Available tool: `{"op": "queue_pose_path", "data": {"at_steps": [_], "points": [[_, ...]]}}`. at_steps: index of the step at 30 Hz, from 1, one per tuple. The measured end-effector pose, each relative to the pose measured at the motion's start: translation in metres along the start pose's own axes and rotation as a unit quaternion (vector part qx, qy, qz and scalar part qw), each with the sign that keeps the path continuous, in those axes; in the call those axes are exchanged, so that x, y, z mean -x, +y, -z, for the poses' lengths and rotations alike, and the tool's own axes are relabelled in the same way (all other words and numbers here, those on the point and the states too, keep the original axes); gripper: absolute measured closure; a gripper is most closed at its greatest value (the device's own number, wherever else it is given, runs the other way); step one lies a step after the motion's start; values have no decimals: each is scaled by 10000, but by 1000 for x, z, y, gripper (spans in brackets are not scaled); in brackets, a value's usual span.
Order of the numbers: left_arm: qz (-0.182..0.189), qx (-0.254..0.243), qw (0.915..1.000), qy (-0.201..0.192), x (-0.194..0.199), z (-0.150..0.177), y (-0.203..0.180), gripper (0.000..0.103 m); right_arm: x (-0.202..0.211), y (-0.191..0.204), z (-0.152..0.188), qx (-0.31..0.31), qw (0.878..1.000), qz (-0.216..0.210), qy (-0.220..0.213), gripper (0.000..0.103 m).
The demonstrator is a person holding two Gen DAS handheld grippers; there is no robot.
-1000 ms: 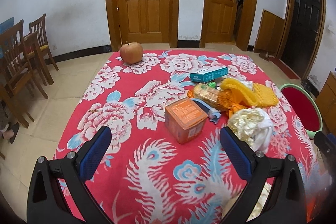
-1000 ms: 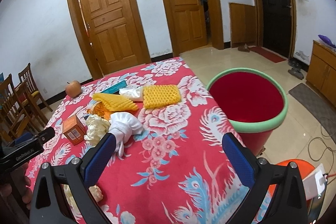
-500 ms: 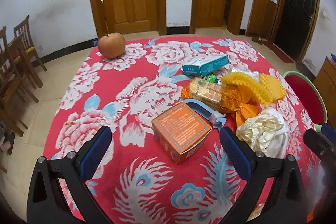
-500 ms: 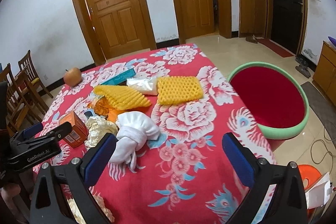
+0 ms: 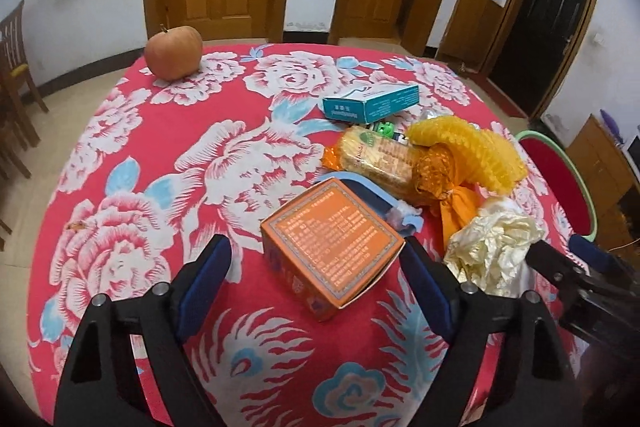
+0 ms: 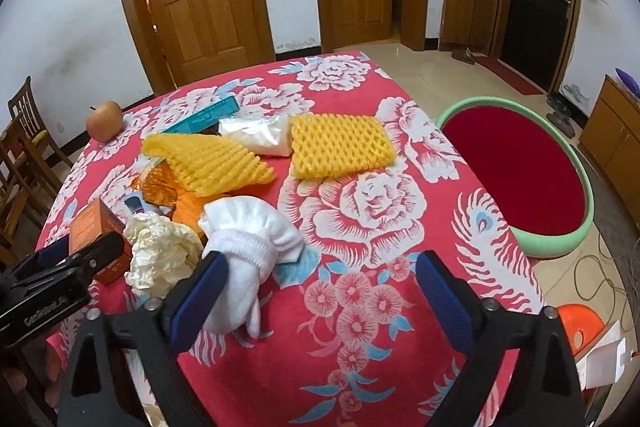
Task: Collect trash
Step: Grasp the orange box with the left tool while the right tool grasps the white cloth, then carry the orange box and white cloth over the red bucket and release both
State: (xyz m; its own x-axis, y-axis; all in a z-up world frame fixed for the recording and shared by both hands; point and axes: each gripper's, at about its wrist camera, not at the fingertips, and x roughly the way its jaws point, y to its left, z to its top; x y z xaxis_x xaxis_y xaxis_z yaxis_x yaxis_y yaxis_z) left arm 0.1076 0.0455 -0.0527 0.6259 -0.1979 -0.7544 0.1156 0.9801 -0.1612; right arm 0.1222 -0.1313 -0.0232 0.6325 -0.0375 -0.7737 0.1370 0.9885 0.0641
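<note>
An orange box (image 5: 332, 247) stands on the red flowered tablecloth (image 5: 160, 155), between the fingers of my left gripper (image 5: 314, 255). The jaws are closing and the pads are not pressing on it. My right gripper (image 6: 320, 267) hovers over the cloth beside a white cloth bundle (image 6: 248, 235). Its jaws are closing too; the left finger overlaps the bundle and nothing is gripped. Crumpled cream paper (image 6: 160, 251), yellow foam nets (image 6: 340, 147), a cracker packet (image 5: 376, 159) and a teal box (image 5: 372, 101) lie nearby. A red bin with a green rim (image 6: 516, 163) stands right of the table.
An apple (image 5: 174, 51) sits at the table's far left corner. Wooden chairs (image 6: 24, 147) stand to the left. Beyond the bin are a low cabinet (image 6: 616, 131), floor cables (image 6: 596, 267) and an orange stool (image 6: 580, 323). Wooden doors line the far wall.
Both grippers have moved forward and down toward the table. The orange box now lies between the left fingers, and the right gripper is closer to the white bundle. Both jaws have narrowed slightly.
</note>
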Motion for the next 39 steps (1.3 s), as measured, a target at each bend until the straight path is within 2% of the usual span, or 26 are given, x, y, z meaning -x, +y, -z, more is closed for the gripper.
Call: {"op": "queue_pose_path", "data": {"at_steps": [2,4,8,11,13,14,16,19,26,39], "points": [[40,3,10000,-17,-1,1,0,30,-4,2,-1,36,10000,-66,61,17],[122,21,9999,12,-2,0,0,36,-5,5,-1,74,9996,-242,98,23],[136,35,9999,-37,-2,1,0,36,-2,12,-2,163,9991,-397,48,27],[102,53,9999,-48,-1,1,1,37,-6,15,-2,205,9981,-563,140,41],[54,60,9999,-61,0,1,1,37,-10,17,-2,236,9973,-662,210,57],[39,65,9999,-72,1,2,1,37,-11,18,-2,257,9968,-712,236,59],[-1,67,9999,-114,5,1,1,37,-11,20,-1,292,9959,-822,241,74],[-46,53,9998,-184,11,1,0,37,-10,21,-1,323,9945,-967,222,85],[-73,61,9995,-285,28,3,-4,37,-2,13,1,243,9935,-1103,156,89],[130,-111,9990,-404,57,-1,-33,37,34,-23,-2,-106,9933,-1103,-334,90]]}}
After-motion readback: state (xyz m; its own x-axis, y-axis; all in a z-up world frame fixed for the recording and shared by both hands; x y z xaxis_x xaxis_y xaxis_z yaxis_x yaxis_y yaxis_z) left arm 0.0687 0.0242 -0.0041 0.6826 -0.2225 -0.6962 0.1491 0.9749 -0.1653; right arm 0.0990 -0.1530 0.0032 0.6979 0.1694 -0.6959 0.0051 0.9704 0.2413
